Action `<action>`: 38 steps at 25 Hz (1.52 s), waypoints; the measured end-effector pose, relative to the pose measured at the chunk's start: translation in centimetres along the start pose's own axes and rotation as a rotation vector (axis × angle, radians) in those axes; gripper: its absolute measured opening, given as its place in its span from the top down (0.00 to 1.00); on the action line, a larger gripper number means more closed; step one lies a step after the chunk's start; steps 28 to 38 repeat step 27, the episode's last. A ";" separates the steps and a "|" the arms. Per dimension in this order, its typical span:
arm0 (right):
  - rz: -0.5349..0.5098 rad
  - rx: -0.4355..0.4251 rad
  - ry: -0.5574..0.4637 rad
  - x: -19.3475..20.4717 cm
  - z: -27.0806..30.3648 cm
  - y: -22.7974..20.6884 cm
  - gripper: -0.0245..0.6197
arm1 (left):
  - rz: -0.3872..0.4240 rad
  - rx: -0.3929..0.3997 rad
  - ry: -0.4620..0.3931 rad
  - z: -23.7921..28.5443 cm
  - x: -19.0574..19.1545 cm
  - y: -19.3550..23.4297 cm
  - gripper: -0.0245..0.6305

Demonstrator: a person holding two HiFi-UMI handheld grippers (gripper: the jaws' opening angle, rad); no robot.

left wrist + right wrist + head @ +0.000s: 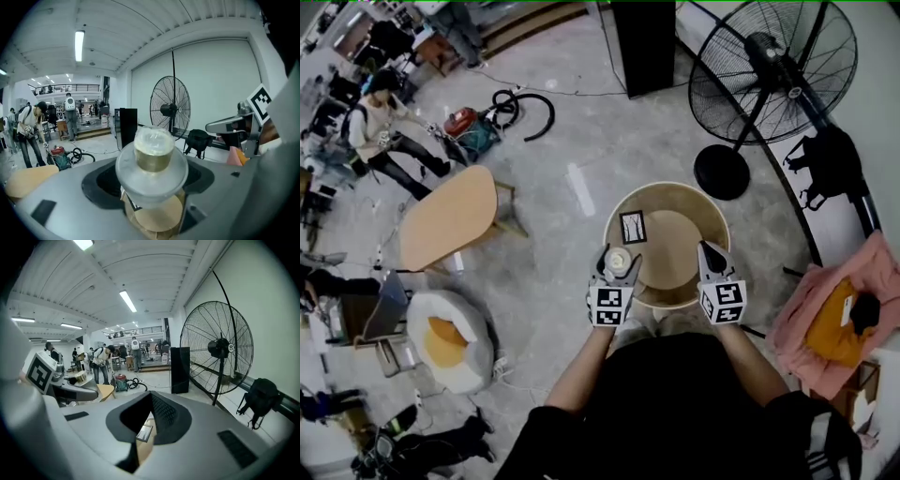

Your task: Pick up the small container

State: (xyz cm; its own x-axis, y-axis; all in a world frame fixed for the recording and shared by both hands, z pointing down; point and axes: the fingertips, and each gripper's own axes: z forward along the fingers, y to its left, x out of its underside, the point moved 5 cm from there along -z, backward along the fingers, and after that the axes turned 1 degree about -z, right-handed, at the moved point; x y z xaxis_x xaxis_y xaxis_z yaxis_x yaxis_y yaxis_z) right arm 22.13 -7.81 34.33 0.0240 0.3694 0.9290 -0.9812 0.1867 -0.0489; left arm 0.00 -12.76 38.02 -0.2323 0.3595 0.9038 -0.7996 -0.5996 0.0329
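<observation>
Left gripper view showed the small container (152, 157) nearest of all, clamped between the jaws of the left gripper (618, 267), with its clear body and broad rim standing upright above the jaw tips. It was held over the near left edge of the round wooden counter (675, 246). The counter top could be made out below it, so it was judged to be lifted clear rather than resting there. The right gripper (711, 253) was held just beside, over the counter's near right edge, with its jaws together on nothing; only the counter top and a small dark-framed card (633, 226) were glimpsed past them. That card was lying on the counter's left part, just beyond the container. The pick-up was therefore judged to be done in its main part: the grasp was made and the container was up. Little was left beyond holding it steady, and no place to set it down was named. Farther off, a large standing fan (769, 70) was seen beyond the counter to the right, a low oval table (450, 217) well apart to the left, and people (380, 122) at the far end of the hall
</observation>
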 end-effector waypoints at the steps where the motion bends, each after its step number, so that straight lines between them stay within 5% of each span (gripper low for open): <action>1: -0.003 0.002 0.001 -0.2 0.1 -0.1 0.93 | 0.001 -0.001 0.001 0.1 -0.1 0.1 0.43; 38: -0.032 0.012 -0.016 -0.8 0.0 -2.3 0.93 | -0.009 -0.009 0.031 2.5 0.5 -1.7 0.43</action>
